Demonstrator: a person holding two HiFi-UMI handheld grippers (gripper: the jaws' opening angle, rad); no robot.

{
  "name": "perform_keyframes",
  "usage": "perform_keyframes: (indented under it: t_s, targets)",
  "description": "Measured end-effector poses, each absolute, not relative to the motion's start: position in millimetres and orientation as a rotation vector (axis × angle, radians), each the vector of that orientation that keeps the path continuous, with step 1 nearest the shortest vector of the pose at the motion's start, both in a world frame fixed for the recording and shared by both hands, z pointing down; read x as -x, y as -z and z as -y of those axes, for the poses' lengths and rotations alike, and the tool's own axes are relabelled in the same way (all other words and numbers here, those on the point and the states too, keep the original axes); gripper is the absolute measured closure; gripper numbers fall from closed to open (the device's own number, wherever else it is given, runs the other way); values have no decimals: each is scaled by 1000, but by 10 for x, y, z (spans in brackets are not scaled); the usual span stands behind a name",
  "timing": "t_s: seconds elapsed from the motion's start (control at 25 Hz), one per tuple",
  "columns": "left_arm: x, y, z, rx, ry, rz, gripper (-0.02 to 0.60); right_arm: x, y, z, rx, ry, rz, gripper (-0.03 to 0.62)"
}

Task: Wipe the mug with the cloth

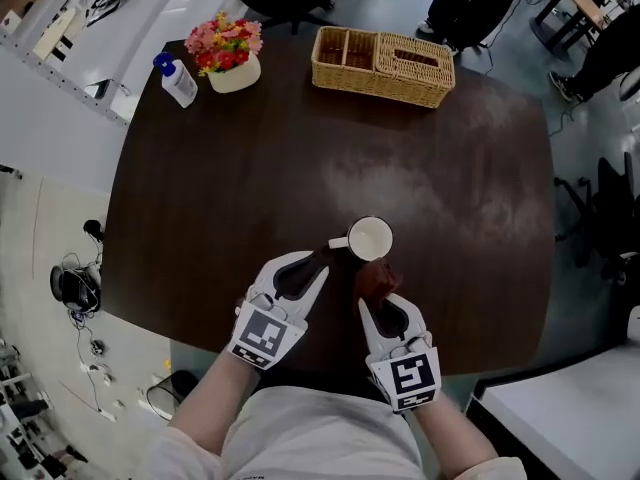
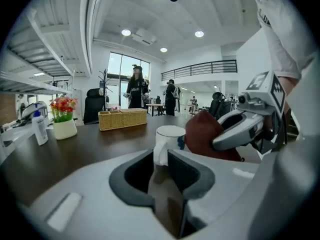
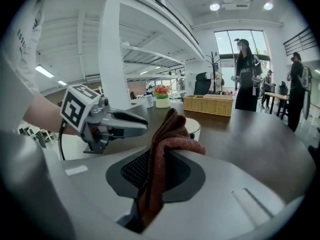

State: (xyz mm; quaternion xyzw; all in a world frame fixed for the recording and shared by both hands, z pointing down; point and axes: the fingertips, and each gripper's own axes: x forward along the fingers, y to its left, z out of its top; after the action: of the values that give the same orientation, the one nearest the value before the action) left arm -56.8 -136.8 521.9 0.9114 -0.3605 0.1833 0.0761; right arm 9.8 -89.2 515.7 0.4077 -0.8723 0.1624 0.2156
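A white mug (image 1: 371,238) stands upright on the dark table (image 1: 220,208), its handle pointing left. My left gripper (image 1: 322,259) is shut on that handle, which shows white between the jaws in the left gripper view (image 2: 160,153). My right gripper (image 1: 377,296) is shut on a reddish-brown cloth (image 1: 374,276) bunched against the mug's near right side. In the right gripper view the cloth (image 3: 168,134) rises from the jaws and hides most of the mug (image 3: 193,127). The left gripper view shows the cloth (image 2: 202,134) touching the mug (image 2: 170,133).
A wicker basket (image 1: 380,65) sits at the table's far edge, with a flower pot (image 1: 232,58) and a small bottle (image 1: 178,80) at the far left. People stand beyond the table. The near table edge lies just under both grippers.
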Motion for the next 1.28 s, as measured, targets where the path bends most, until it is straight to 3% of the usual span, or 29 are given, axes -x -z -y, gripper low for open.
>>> perform_keyframes:
  t_s: [0.12, 0.56, 0.64, 1.28]
  targets:
    - [530, -5310, 1671, -2728, -582, 967, 474, 82, -5175, 1076, -1047, -474, 2421, 513]
    - [275, -5435, 1959, -2955, -700, 672, 474, 436, -5402, 1296, -759, -483, 2482, 513]
    - [281, -5433, 1970, -2967, -690, 647, 502, 395, -5462, 1376, -781, -501, 2450, 513]
    - [315, -5451, 1958, -2992, -779, 477, 505, -582, -5599, 1653, -1108, -641, 2232, 510]
